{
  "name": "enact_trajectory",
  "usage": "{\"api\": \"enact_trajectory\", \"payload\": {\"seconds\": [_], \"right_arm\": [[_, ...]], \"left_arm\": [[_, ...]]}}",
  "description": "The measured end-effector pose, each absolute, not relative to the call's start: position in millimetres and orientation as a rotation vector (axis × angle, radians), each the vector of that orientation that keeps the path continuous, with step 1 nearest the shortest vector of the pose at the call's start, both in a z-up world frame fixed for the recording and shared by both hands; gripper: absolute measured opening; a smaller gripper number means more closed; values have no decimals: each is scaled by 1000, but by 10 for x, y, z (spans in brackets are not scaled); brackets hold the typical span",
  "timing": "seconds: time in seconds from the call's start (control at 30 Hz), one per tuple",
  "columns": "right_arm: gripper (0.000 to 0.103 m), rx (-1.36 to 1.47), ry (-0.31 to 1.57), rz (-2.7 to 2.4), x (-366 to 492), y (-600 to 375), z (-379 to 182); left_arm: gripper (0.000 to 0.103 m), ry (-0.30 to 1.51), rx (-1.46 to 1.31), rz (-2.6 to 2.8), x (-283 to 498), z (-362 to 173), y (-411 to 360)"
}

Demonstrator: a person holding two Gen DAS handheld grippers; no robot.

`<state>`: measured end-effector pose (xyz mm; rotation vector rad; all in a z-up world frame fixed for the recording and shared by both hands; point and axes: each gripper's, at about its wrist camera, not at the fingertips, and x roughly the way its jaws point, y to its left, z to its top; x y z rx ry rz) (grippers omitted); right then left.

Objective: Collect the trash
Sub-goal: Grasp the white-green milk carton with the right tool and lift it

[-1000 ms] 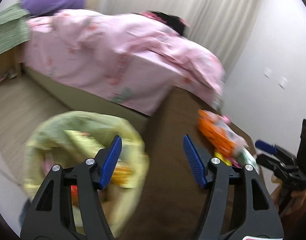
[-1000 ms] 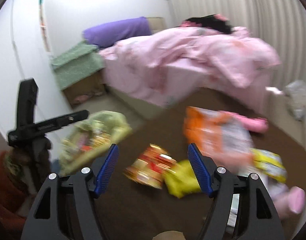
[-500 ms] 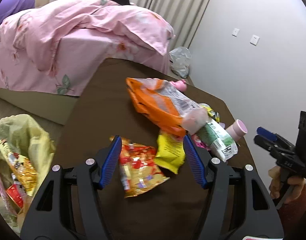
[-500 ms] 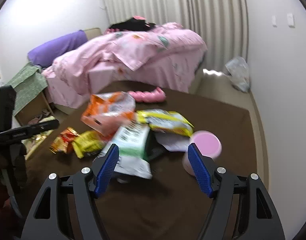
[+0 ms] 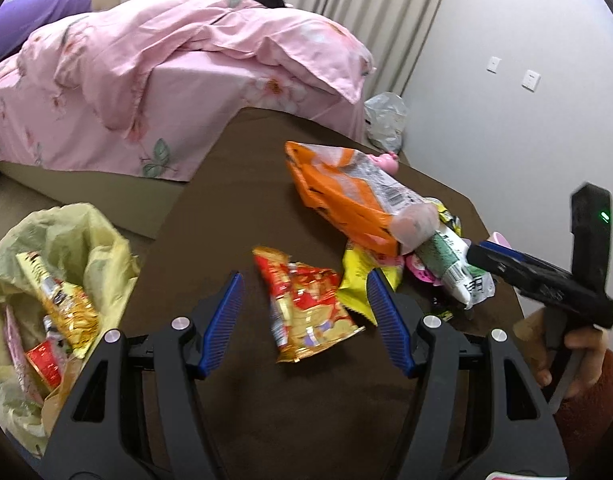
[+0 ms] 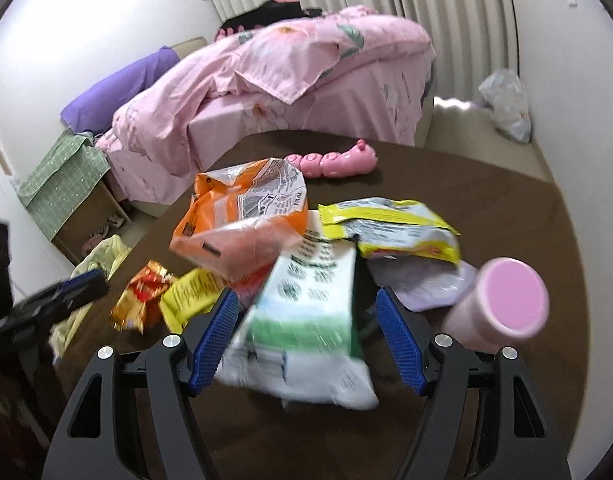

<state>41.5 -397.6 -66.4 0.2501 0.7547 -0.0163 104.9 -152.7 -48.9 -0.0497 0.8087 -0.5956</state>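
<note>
My left gripper (image 5: 304,316) is open, its jaws on either side of a red and gold snack wrapper (image 5: 306,304) on the brown table (image 5: 242,184). My right gripper (image 6: 308,332) is open, its jaws around a white and green packet (image 6: 306,320). An orange bag (image 6: 242,216), a small yellow wrapper (image 6: 188,294) and a yellow and white packet (image 6: 390,232) lie in the same heap. A yellow trash bag (image 5: 54,272) with wrappers inside hangs off the table's left side. The right gripper also shows in the left wrist view (image 5: 538,280).
A pink cup (image 6: 502,304) lies on its side right of the right gripper. A pink toy (image 6: 334,160) lies at the table's far side. A bed with pink bedding (image 5: 178,80) stands behind the table. A plastic bag (image 6: 506,104) sits by the wall.
Both views have swung from the trash bag side toward the heap. The left gripper now frames the red wrapper. The right gripper has closed in on the white and green packet.
</note>
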Motion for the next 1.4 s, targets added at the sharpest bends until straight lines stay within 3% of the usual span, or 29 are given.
{"api": "enact_trajectory", "payload": {"seconds": [0.17, 0.2, 0.33, 0.7, 1.1, 1.4], "right_arm": [[67, 201, 879, -67, 882, -3936, -768], [56, 209, 910, -58, 925, -3934, -798], [52, 218, 893, -13, 712, -3886, -762], [51, 206, 938, 36, -375, -3763, -932], [52, 129, 993, 37, 85, -3739, -884], [51, 106, 673, 68, -293, -3670, -225]], "left_arm": [[60, 828, -72, -578, 1036, -522, -1411], [60, 827, -76, -577, 1025, -521, -1392], [60, 826, -101, -575, 988, -523, -1279], [60, 863, -115, -607, 917, -613, -1280], [60, 866, -77, -607, 838, -596, -1320], [60, 872, -92, -618, 843, -586, -1256]]}}
